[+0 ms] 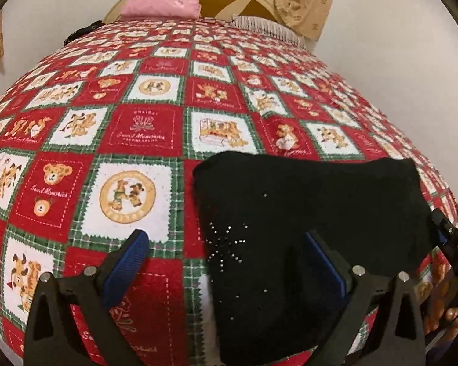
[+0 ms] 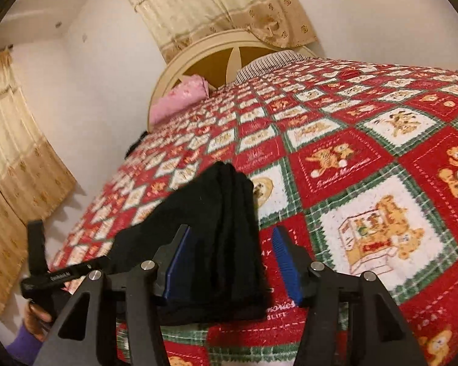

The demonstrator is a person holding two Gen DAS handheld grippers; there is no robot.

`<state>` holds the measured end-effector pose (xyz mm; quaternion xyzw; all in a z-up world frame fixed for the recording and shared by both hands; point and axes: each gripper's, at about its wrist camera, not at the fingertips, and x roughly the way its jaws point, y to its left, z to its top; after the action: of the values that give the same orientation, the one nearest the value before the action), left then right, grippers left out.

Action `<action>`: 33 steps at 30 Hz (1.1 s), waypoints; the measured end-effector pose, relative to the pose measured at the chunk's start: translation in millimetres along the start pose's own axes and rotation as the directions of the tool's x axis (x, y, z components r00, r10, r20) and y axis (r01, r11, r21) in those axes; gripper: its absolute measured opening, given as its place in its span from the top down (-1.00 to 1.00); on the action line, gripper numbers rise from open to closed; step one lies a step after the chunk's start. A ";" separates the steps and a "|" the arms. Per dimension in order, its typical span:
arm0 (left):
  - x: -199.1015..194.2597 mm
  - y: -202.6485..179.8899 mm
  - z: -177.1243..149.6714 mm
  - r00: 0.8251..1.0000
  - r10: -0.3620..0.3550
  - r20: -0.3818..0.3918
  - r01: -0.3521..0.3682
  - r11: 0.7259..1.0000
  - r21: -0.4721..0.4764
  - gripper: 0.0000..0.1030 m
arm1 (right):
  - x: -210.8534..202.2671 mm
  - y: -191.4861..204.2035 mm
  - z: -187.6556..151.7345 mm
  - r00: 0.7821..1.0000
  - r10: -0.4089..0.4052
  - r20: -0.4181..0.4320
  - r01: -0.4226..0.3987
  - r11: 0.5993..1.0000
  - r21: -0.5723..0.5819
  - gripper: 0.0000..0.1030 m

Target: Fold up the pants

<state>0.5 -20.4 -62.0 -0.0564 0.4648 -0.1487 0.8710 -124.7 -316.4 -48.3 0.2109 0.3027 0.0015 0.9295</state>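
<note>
left wrist view: black pants [image 1: 305, 213], folded into a thick bundle, lie on the red, white and green patchwork bedspread [image 1: 137, 128] near its front edge. left gripper [image 1: 226, 253] stands wide open; the left blue pad [image 1: 128, 262] sits over bare bedspread, the right pad over the pants, and the pants' left edge falls between them, no pad pressing. small studs form a star shape on the cloth. right gripper [image 1: 452, 244] shows at the pants' right end. bedspread squares read "sweet memories", with teddy bears.

right wrist view: right gripper [image 2: 232, 256] parted, pants [image 2: 210, 228] lying between the blue pads [image 2: 285, 262]; left pad is just at the cloth, right pad stands apart from it; not clamped. stacked fold layers visible at the far end. left gripper [image 2: 42, 262], in a hand [image 2: 38, 317], carries small white lettering, unreadable. bedspread [image 2: 351, 158] text: "sweet memories", part of "life".
</note>
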 end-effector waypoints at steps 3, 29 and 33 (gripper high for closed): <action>4.6 -1.7 -2.5 1.000 -0.002 -0.025 0.002 1.000 -0.005 -0.98 | 11.4 2.3 -8.3 0.999 -0.016 -0.037 0.016 1.000 -0.013 -0.19; 6.3 -11.2 -22.3 1.000 -0.003 0.031 0.001 0.997 0.071 -1.00 | -18.9 4.2 -21.4 0.996 -0.071 0.050 0.072 0.997 -0.031 -0.51; 6.4 -10.5 -22.0 0.999 -0.007 0.031 0.005 0.998 0.067 -1.00 | -24.9 -9.6 -20.8 0.999 -0.030 0.026 0.029 0.998 0.060 -0.51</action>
<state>-16.6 -31.5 -77.0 -0.0310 0.4458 -0.1660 0.8791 -157.9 -320.2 -53.2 0.2343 0.2933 -0.0241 0.9266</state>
